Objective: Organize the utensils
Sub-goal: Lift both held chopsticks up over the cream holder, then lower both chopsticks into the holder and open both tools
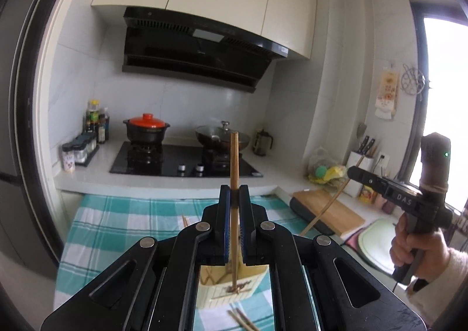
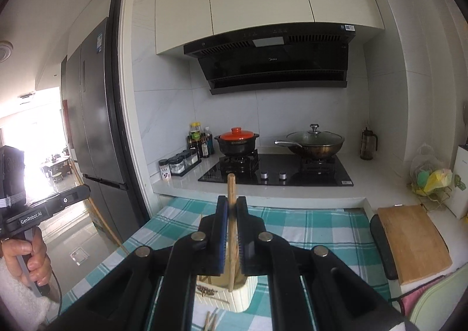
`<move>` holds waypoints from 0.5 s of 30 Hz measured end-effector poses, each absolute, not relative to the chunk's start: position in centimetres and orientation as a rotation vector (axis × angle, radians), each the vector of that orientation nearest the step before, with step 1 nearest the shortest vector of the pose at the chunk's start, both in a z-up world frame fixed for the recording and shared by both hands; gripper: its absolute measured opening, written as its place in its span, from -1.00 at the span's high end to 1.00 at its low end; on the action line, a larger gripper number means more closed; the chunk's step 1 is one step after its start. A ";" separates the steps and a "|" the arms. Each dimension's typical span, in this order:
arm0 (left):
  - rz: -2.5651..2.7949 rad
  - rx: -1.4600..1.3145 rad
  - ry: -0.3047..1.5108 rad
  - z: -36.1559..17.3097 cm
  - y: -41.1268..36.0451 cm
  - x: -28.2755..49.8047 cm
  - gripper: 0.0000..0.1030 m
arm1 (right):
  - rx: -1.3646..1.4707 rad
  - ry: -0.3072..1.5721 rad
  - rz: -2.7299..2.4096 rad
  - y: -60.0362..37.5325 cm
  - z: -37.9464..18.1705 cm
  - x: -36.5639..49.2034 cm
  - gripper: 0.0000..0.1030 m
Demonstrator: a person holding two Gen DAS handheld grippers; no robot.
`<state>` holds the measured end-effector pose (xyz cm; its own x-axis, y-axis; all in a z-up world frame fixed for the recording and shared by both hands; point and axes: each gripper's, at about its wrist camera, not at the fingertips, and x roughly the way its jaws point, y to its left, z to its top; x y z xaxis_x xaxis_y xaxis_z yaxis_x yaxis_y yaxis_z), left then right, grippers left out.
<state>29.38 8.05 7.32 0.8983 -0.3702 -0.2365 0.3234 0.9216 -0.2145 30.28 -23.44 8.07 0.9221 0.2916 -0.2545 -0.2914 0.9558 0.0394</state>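
spreading under both grippers, a teal and white checked cloth (image 2: 307,225) covers the table before the black gas hob (image 2: 275,168). a wooden chopping board (image 2: 412,246) lies right. the cream slotted utensil holder (image 2: 239,296) stands below. the left gripper (image 1: 234,196) pinches one upright brown wooden chopstick (image 1: 234,161); the right gripper (image 2: 231,208) pinches another wooden chopstick (image 2: 231,187). loose chopsticks (image 1: 241,320) lie nearby.

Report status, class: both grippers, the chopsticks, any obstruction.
Left gripper shut on chopstick. Right gripper shut on chopstick. Both over cream holder. Nothing blocking.
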 end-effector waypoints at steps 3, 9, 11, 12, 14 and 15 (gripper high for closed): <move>-0.339 -0.188 0.303 6.4 7.2 33.0 0.93 | -0.009 0.270 0.295 -22.3 7.3 33.2 0.88; -0.325 -0.167 0.532 1.0 4.8 40.4 0.93 | -0.003 0.520 0.313 -21.3 2.2 39.9 0.88; -0.326 -0.163 0.604 -0.9 4.3 42.2 0.93 | -0.010 0.604 0.307 -21.2 0.5 41.8 0.88; -0.325 -0.155 0.638 -1.8 3.9 43.1 0.93 | -0.023 0.630 0.304 -21.2 -0.4 42.5 0.88; -0.319 -0.141 0.690 -3.3 3.3 44.2 0.93 | -0.034 0.682 0.303 -21.0 -1.9 44.0 0.88; -0.319 -0.136 0.709 -4.0 3.0 44.7 0.92 | -0.026 0.709 0.307 -20.9 -2.6 44.8 0.88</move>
<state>44.67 3.04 -4.05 0.7130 -0.3329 -0.6170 0.2412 0.9428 -0.2300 44.79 -20.86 -2.61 0.7162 0.2687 -0.6441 -0.2866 0.9547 0.0797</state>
